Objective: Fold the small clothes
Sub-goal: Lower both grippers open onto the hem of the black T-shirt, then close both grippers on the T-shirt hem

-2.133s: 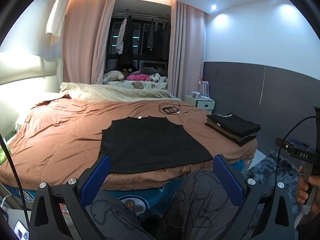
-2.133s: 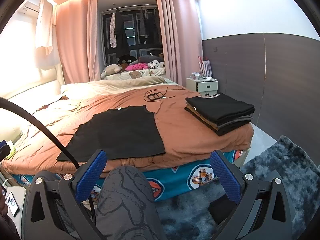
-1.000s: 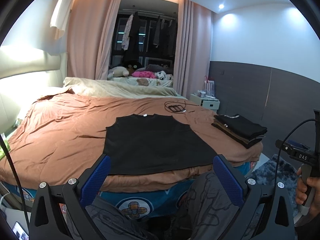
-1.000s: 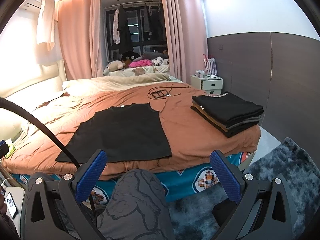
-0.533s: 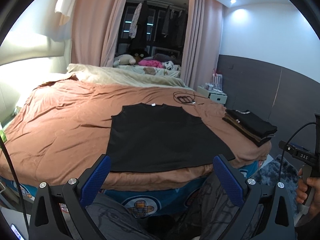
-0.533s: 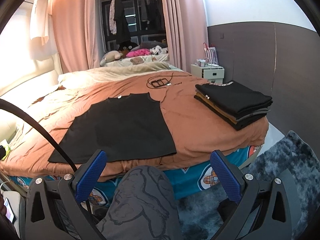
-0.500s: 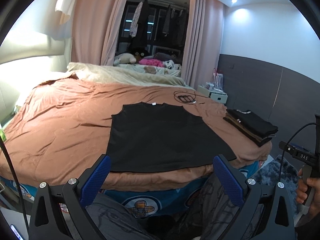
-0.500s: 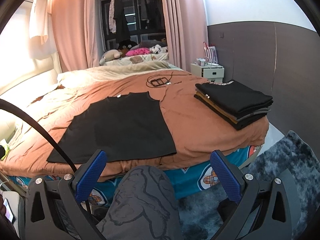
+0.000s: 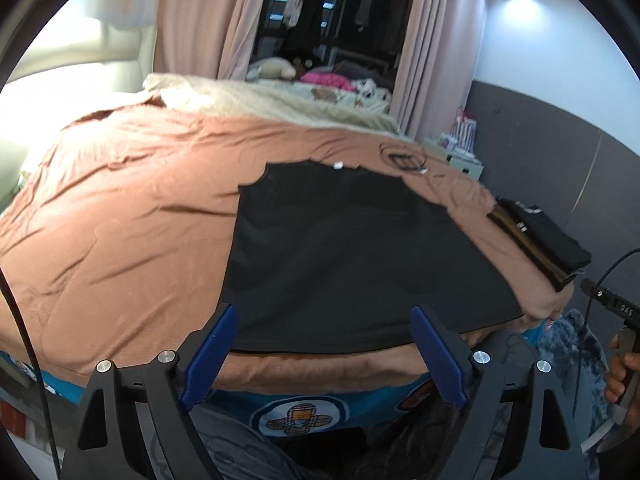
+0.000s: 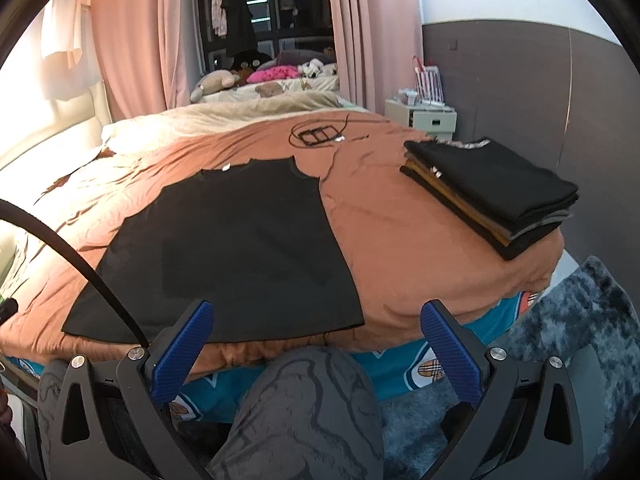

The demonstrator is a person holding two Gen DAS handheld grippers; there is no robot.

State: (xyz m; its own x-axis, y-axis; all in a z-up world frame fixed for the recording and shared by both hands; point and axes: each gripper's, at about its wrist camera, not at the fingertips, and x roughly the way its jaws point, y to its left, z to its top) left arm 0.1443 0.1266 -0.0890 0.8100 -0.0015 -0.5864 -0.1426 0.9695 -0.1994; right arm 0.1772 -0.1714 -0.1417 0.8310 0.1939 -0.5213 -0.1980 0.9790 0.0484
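Both wrist views look from just off the bed's [image 9: 100,240] near edge, low, facing its far edge. The left view sits further left, the right nearer the right corner; both share the black shirt [image 10: 236,248] and folded stack [image 10: 492,196]

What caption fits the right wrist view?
Open right gripper faces a flat black sleeveless top on the brown bedspread, beside a folded dark clothes stack.

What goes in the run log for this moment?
left gripper: open, empty | right gripper: open, empty | black shirt: flat, unfolded | folded stack: bed's right edge
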